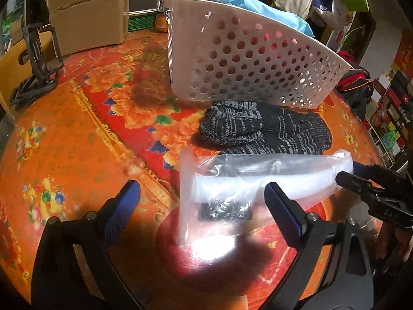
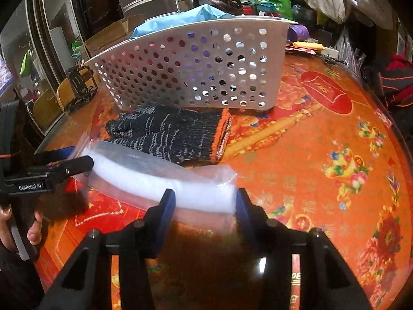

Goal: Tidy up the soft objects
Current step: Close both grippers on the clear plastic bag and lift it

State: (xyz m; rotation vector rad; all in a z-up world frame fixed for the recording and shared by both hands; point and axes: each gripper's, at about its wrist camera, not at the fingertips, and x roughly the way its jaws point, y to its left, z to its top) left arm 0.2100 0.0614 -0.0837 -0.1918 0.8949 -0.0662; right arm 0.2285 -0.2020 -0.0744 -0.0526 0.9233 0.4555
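A clear plastic bag [image 1: 258, 178] [image 2: 144, 178] with a white foam strip inside lies on the red flowered tablecloth. Something dark shows through its near end in the left wrist view. My left gripper [image 1: 204, 197] [image 2: 77, 159] hovers wide open over the bag's left part, and its pads do not touch it. My right gripper [image 2: 205, 201] [image 1: 348, 171] stands open around the bag's right end, with the foam between its blue pads. Dark knit gloves [image 1: 263, 126] [image 2: 175, 134] with orange cuffs lie just behind the bag. Beyond them stands a white perforated basket [image 1: 245, 59] [image 2: 193, 69].
Blue material [image 2: 180, 18] sticks out of the basket. A cardboard box [image 1: 87, 13], a jar [image 1: 161, 22] and a black stand [image 1: 38, 59] sit at the back left. A red envelope [image 2: 325, 90] lies right of the basket. A person's hand [image 2: 33, 232] holds the left gripper.
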